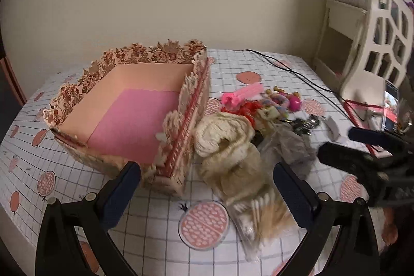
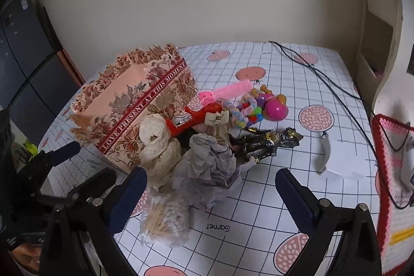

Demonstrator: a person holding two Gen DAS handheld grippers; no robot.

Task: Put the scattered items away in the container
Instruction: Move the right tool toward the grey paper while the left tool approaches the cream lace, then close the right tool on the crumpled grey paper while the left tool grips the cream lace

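Grid tablecloth (image 2: 258,198) with pomegranate print; black cable (image 2: 323,79) across it; white shelf (image 1: 362,43) beside wall.

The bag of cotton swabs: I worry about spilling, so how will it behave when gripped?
The bag of cotton swabs looks thin and crinkly, so it will probably sag and deform. The loose sticks inside likely shift. It seems light, and the plastic could slip.

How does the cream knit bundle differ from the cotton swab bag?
The cream knit bundle is loose, uncovered yarn fabric; the cotton swab bag is clear plastic holding thin sticks. The bundle stands piled high and leans against the floral box; the bag lies flat on the tablecloth, nearer both cameras. The bundle looks bulkier than the bag. Both are pale, lie outside the box, and neither is held: both grippers are open.
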